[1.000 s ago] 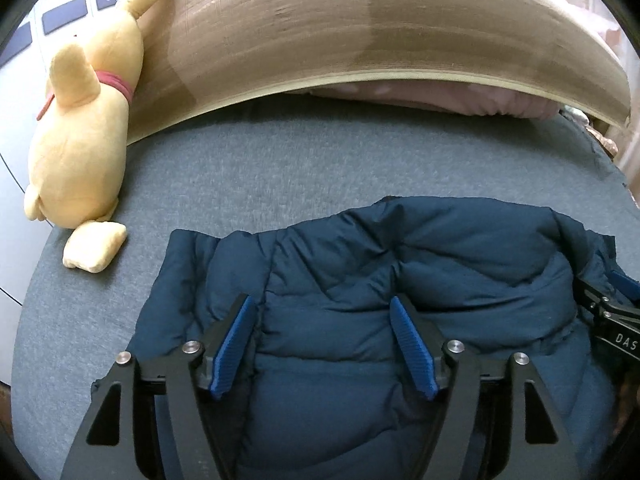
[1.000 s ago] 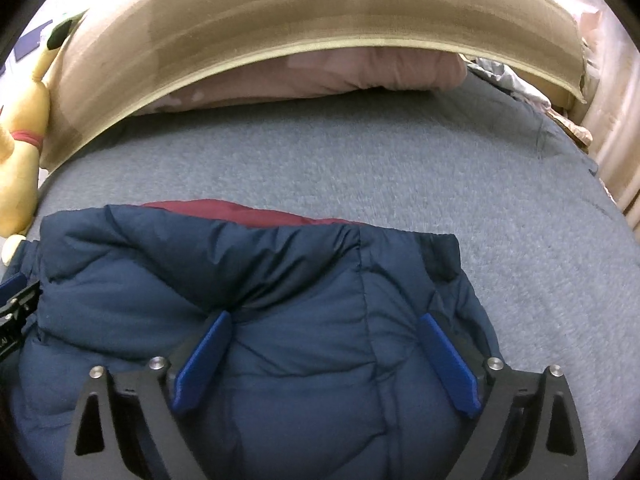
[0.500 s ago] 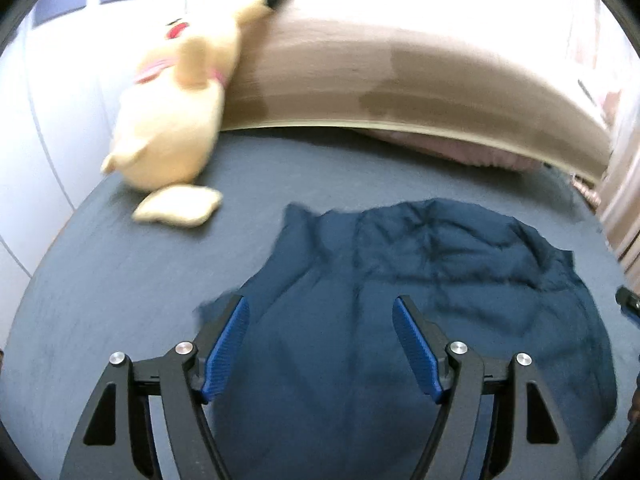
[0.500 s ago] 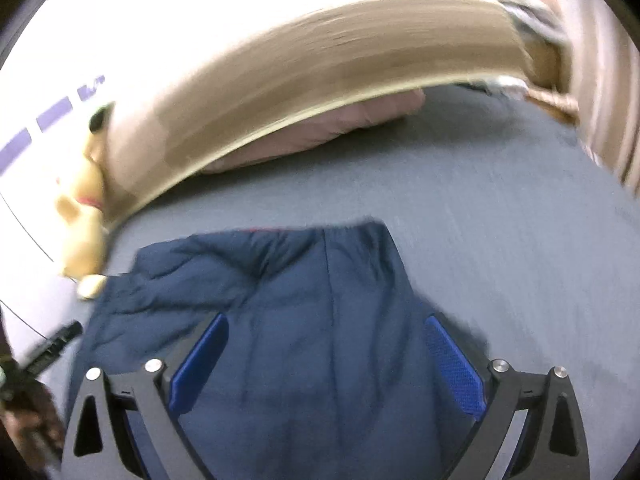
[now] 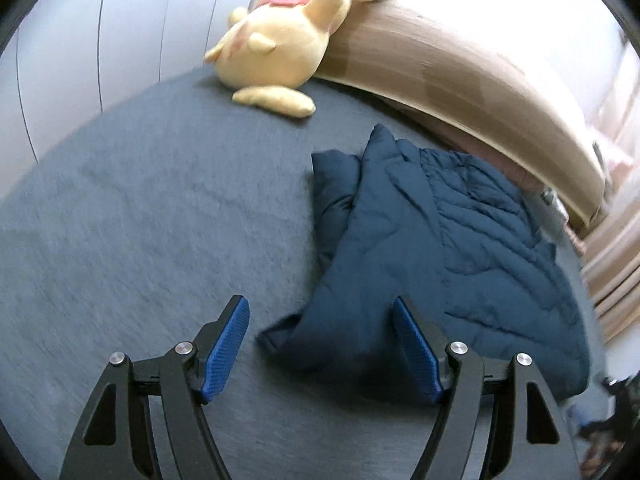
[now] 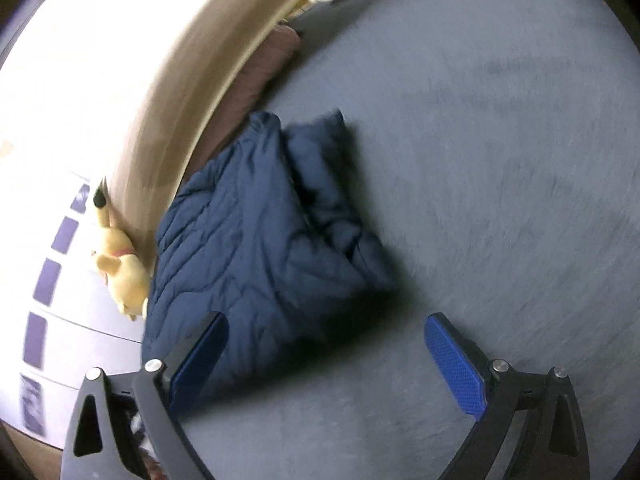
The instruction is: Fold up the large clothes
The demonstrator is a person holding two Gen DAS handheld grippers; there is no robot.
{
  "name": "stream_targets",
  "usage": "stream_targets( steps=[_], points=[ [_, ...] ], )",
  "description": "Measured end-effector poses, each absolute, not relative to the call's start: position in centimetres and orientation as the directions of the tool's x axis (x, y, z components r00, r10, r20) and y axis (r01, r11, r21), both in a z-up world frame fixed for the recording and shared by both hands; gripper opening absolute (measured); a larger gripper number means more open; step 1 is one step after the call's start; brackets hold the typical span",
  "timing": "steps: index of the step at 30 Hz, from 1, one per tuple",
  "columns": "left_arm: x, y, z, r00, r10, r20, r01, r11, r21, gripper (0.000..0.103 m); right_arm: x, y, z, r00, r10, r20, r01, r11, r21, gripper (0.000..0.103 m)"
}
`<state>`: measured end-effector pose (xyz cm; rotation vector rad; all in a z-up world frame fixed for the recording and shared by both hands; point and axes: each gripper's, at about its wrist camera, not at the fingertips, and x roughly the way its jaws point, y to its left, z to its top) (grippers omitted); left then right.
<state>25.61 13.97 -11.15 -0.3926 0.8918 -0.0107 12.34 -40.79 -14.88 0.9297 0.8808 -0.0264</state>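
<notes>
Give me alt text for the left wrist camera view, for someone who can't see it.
A folded navy puffer jacket lies on a grey bedspread, just ahead of the left gripper, whose blue-padded jaws are open and hold nothing. A yellow plush toy leans against the tan headboard behind it.

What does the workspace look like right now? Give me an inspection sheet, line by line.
Surface: grey bed cover, bare around the garment.
Job's things: navy puffer jacket lies folded in a bundle, one folded layer showing along its edge, apart from both tongs.
Clutter: yellow plush toy against the headboard; brownish pillow under the headboard.
Grippers: left tongs open, nothing held; right tongs open, nothing held.
Cables: nothing seen.
Surroundings: pale wall panels beside the bed; the right wrist view is blurred.
</notes>
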Motion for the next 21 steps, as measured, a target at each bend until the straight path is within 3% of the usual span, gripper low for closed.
stream_targets(
  steps=[8, 9, 10, 12, 13, 14, 15, 18, 20, 21],
  points=[
    [26.8, 13.8, -12.8, 0.612, -0.222, -0.759, -0.206, 0.882, -0.424, 0.080, 14.5, -40.6, -16.3, 0.688, 0.363, -0.629, 0.406, 0.526, 0.747, 0.100],
    [27.0, 13.8, -13.1, 0.607, -0.231, -0.760, -0.212, 0.875, -0.435, 0.080, 14.9, -40.5, -16.2, 0.691, 0.362, -0.626, 0.404, 0.525, 0.749, 0.097],
    [27.1, 13.8, -13.1, 0.605, -0.232, -0.762, -0.219, 0.871, -0.439, 0.079, 15.3, -40.5, -16.2, 0.693, 0.362, -0.624, 0.402, 0.524, 0.751, 0.074],
    [27.4, 13.6, -13.1, 0.596, -0.240, -0.767, -0.204, 0.878, -0.433, 0.058, 16.3, -40.1, -16.1, 0.663, 0.362, -0.655, 0.409, 0.558, 0.722, 0.048],
    [27.7, 13.1, -12.7, 0.581, -0.228, -0.781, -0.186, 0.898, -0.400, 0.037, 16.6, -39.8, -15.6, 0.658, 0.359, -0.662, 0.390, 0.589, 0.708, 0.036],
    [27.8, 12.7, -12.2, 0.578, -0.200, -0.791, -0.181, 0.914, -0.364, 0.022, 16.9, -39.4, -14.9, 0.652, 0.346, -0.674, 0.375, 0.626, 0.684, 0.033],
    [27.8, 12.4, -11.7, 0.580, -0.188, -0.793, -0.170, 0.924, -0.343, 0.014, 16.9, -39.0, -13.6, 0.656, 0.324, -0.682, 0.353, 0.667, 0.656, 0.027],
    [27.1, 11.7, -9.9, 0.605, -0.147, -0.783, -0.152, 0.943, -0.295, 0.011, 16.3, -38.1, -10.4, 0.687, 0.281, -0.671, 0.302, 0.729, 0.614, 0.024],
    [26.8, 11.5, -10.6, 0.589, -0.141, -0.796, -0.154, 0.947, -0.281, 0.014, 16.5, -37.4, -10.6, 0.656, 0.249, -0.712, 0.294, 0.785, 0.545, 0.025],
    [27.1, 11.3, -11.9, 0.556, -0.121, -0.822, -0.166, 0.953, -0.253, 0.020, 16.7, -37.5, -11.5, 0.629, 0.253, -0.735, 0.309, 0.787, 0.535, 0.032]
  ],
)
